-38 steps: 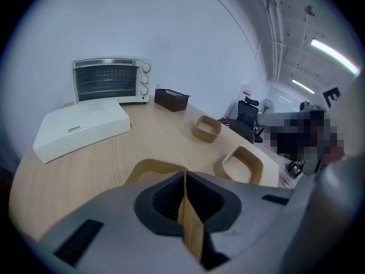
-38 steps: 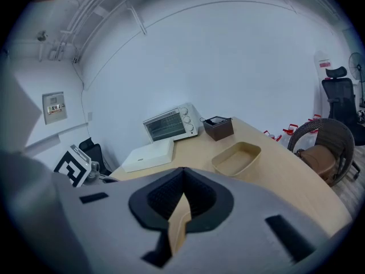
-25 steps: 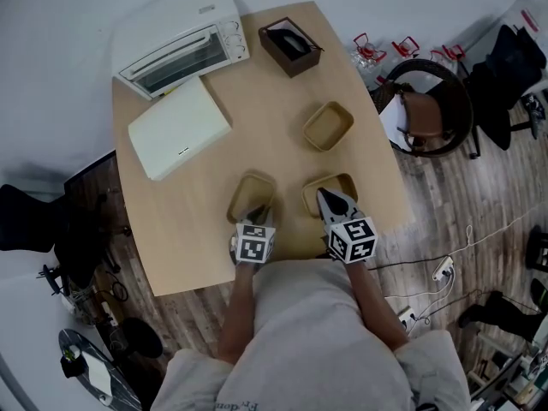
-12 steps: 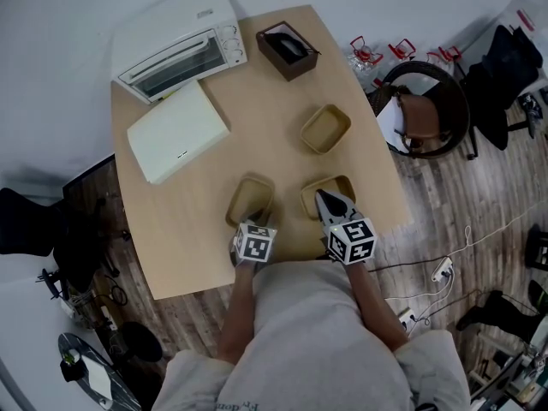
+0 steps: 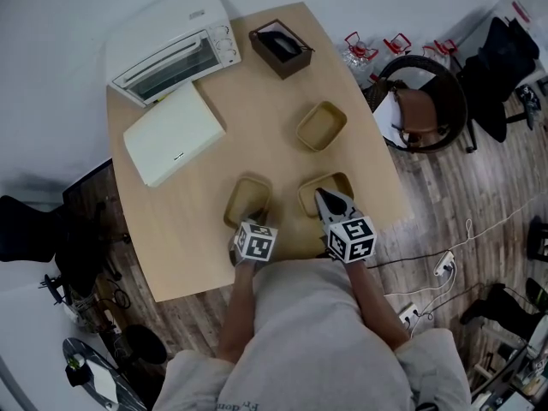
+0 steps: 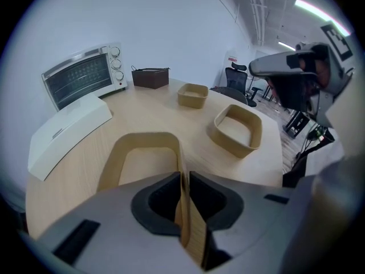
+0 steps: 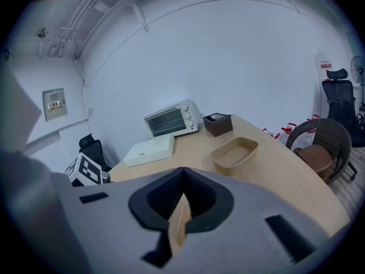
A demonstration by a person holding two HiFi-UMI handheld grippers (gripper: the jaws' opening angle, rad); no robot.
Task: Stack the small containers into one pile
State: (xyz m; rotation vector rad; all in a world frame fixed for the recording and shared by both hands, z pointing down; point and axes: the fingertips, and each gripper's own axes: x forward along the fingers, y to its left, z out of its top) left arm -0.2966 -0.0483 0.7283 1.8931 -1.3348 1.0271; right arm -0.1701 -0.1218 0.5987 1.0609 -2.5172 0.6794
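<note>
Now my left gripper [image 6: 183,196] pinches the near wall of the left container [image 5: 248,197]; my right gripper [image 7: 181,204] clamps the right container [image 5: 334,183].

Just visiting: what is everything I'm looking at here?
Small containers: three, tan; near-left container and near-right container at the table's near edge, far container further back.
Toaster oven: one, white, far left corner.
Flat box: one, cream, beside the toaster oven.
Open box: one, dark brown, far edge.
Table: one, light wood.
Wicker chair: one, brown, right of the table.
Left gripper: grey, shut on the near-left container's wall.
Right gripper: grey, shut on the near-right container's wall.
</note>
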